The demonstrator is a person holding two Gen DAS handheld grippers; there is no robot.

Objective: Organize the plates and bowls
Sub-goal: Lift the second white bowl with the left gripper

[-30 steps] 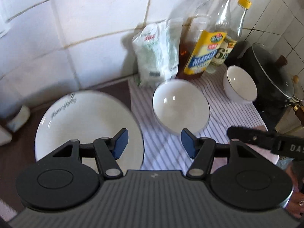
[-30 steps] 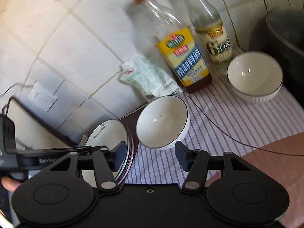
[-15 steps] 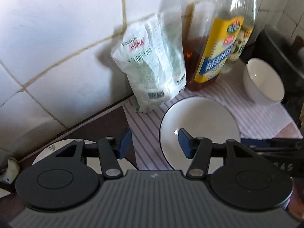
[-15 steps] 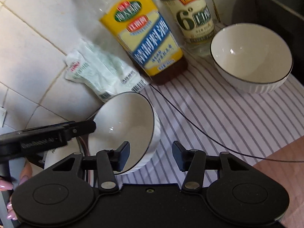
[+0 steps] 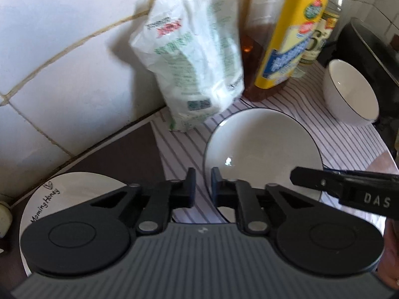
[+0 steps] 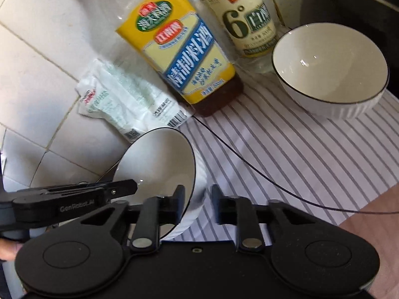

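Now both grippers, left gripper (image 5: 202, 186) and right gripper (image 6: 198, 200), have just pinched opposite rims of the near bowl (image 5: 261, 149) on the striped mat's (image 6: 286, 149) wall-side edge; uneven lift could tip it.

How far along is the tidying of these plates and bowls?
Early. Done: nothing looks stacked; the plate, near bowl and far bowl sit apart. In hand: the left hand-held gripper and right hand-held gripper, jaws just closing, each pinch the near bowl's rim on opposite sides. Left: lifting it, probably nesting the bowls, then the plate.
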